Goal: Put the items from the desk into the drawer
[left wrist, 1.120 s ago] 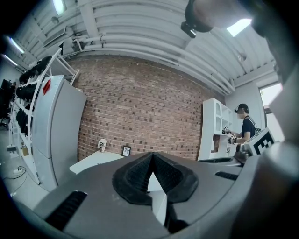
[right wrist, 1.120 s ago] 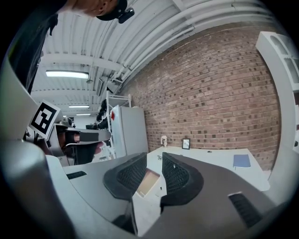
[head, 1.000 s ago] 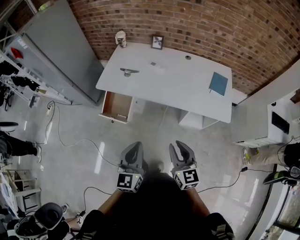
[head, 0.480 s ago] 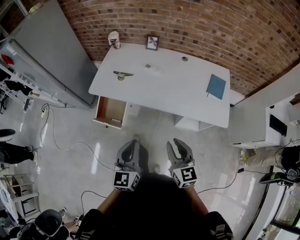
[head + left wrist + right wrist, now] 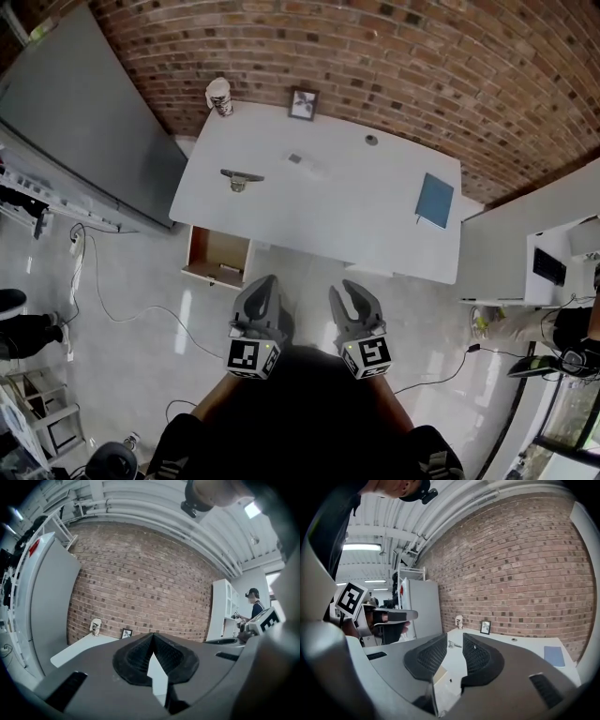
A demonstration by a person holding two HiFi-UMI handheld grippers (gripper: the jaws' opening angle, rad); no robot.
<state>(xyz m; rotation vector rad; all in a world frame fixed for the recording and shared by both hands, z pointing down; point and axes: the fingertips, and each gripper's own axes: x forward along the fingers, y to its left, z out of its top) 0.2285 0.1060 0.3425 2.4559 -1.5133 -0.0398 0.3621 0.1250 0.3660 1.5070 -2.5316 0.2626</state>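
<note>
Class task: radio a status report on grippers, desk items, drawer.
Left gripper shut, empty; right gripper open, empty. Blue notebook on white desk; wooden drawer open. Both short of desk, nothing between.

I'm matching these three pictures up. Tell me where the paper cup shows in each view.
Head view: paper cup upper left, on the desk's far left corner.
Left gripper view: paper cup left of centre, lower half.
Right gripper view: paper cup just right of centre.
Shared landmark: picture frame, right of the cup in all three.

Drawer (image 5: 218,259) open, just ahead-left of left hand-held gripper (image 5: 266,281). Well beyond, on white surface (image 5: 356,206): cup (image 5: 218,97), frame (image 5: 302,103) upright, blue book (image 5: 435,200) flat, dark tool (image 5: 240,177).
</note>
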